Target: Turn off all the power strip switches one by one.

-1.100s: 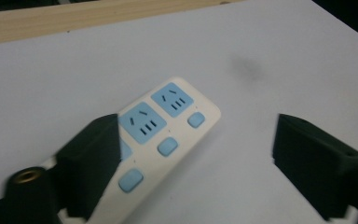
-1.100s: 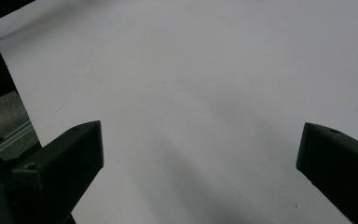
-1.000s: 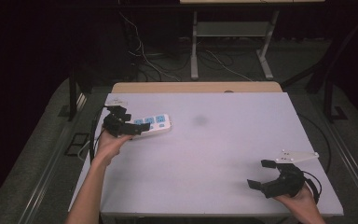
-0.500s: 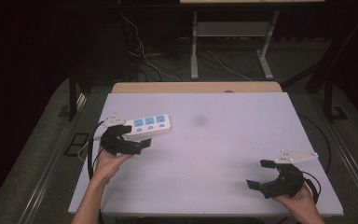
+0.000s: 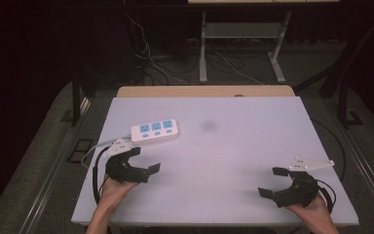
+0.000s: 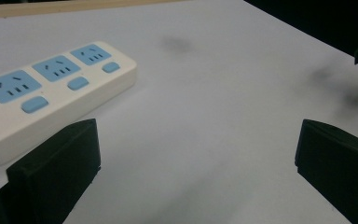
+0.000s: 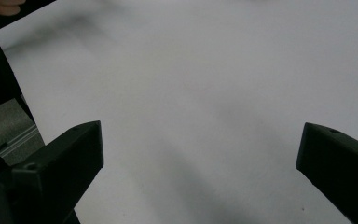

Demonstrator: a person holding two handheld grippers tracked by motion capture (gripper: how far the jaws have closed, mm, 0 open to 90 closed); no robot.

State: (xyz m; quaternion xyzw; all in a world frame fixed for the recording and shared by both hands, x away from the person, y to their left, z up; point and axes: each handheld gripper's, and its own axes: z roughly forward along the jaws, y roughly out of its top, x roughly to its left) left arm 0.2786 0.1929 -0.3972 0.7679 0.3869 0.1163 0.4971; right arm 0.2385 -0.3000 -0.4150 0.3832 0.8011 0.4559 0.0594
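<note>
L claw jaws wide apart, nothing held, I see it low over table | white power strip w/ 3 blue sockets just ahead-left of L claw, not touching, flat on table | R claw jaws wide too, empty, bare tabletop betw jaws | R claw well apart from strip.

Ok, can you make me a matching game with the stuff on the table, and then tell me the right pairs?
Things:
1. power strip
2. left gripper
3. right gripper
4. dark smudge

Descriptions:
A. open, near the table's front right corner
B. white with three blue sockets
C. grey mark on the bare tabletop, right of the strip
D. open, just in front of the strip

Pairs: 1-B, 2-D, 3-A, 4-C
</note>
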